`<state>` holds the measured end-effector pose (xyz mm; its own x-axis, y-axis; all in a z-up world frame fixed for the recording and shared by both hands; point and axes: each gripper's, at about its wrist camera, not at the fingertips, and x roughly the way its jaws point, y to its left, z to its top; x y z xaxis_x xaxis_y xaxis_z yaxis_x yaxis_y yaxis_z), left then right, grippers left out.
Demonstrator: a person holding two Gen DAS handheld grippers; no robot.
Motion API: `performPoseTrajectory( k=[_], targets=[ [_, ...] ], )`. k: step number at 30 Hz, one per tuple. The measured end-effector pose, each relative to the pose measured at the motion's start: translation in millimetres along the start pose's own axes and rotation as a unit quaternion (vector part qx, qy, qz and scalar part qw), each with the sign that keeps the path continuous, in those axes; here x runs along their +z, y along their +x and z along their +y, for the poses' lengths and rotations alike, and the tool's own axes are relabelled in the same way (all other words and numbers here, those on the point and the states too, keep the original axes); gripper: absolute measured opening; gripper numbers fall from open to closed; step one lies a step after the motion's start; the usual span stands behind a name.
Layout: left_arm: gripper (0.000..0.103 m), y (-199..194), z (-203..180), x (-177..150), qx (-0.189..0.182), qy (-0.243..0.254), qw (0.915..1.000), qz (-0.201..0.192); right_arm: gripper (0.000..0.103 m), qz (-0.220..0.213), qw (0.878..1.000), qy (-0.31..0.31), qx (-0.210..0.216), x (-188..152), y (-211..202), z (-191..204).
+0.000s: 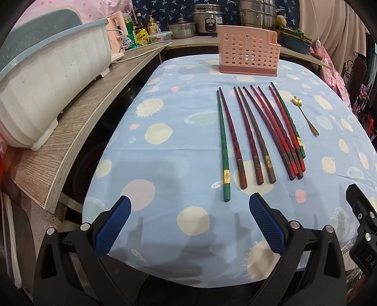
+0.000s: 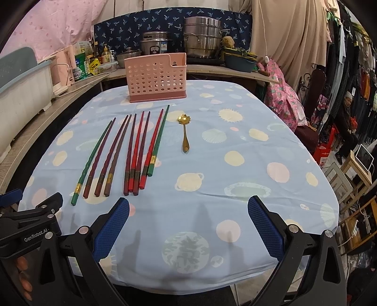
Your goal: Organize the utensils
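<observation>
- The left claw (image 1: 189, 208) hangs over the near edge of the table (image 1: 165, 179), its blue-padded fingers (image 1: 113, 226) spread wide apart with nothing between them.
- The right claw (image 2: 188, 209) hangs beside it over the same near edge, fingers equally wide apart and empty; the left claw's black body shows at its left side.
- Just ahead of the left claw, a little to the right of its centre line, lies a green chopstick (image 1: 222, 146), the nearest of the chopsticks (image 1: 259, 134), thick end toward the claw.
- The remaining red, brown and green sticks fan out to its right, all flat on the spotted blue cloth with their tips pointing away; the right-hand group lies bunched and touching.
- From the right claw the same row sits ahead and to the left.
- A small gold spoon (image 2: 185, 131) lies just right of the row, ahead of the right claw, flower-shaped bowl at the far end.
- Beyond the chopstick tips stands a pink perforated holder (image 1: 248, 54), upright near the table's far edge.
- Behind it, pots (image 1: 207, 18) crowd a counter.
</observation>
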<state>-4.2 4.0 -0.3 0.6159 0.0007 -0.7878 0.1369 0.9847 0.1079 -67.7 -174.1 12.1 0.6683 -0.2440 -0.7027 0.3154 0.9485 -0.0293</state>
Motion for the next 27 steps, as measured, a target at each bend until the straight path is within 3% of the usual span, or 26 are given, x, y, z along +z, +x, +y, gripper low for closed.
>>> performPoseTrajectory(
  k=[27],
  targets=[
    [0.096,2.3,1.7,-0.1,0.004,0.0,1.0,-0.001,0.096,0.004,1.0,0.004,0.003,-1.6,3.1,-0.2]
  ],
)
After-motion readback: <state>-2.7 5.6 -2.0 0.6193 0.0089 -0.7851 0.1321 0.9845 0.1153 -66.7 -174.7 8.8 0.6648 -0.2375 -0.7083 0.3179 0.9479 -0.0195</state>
